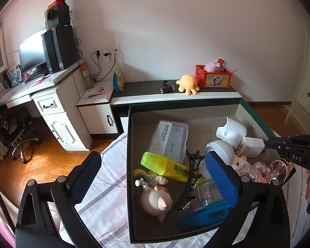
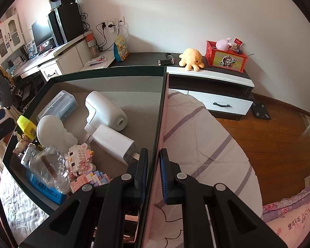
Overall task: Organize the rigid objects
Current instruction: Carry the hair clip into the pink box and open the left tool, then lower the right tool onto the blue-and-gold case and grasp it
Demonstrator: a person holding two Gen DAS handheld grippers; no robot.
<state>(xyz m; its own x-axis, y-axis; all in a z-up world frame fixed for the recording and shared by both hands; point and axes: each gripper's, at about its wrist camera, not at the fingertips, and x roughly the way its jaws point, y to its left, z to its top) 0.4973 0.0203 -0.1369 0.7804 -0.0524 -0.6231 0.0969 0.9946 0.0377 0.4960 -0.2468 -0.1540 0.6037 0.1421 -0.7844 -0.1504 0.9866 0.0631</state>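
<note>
Right gripper [image 2: 154, 172] straddles the box wall [image 2: 158, 124]; left gripper [image 1: 155, 177] gapes above

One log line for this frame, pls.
left gripper: open over box | right gripper: shut on box wall | box: on bed, full

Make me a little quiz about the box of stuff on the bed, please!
1. True or false: the right gripper straddles the box wall.
2. What lies on the Dental Flossers case? A) yellow-green bottle B) pig figurine C) white charger
3. Fill in: the orange plush octopus sits beside the ___ toy box.

Key: 1 true; 2 A; 3 red.
</note>
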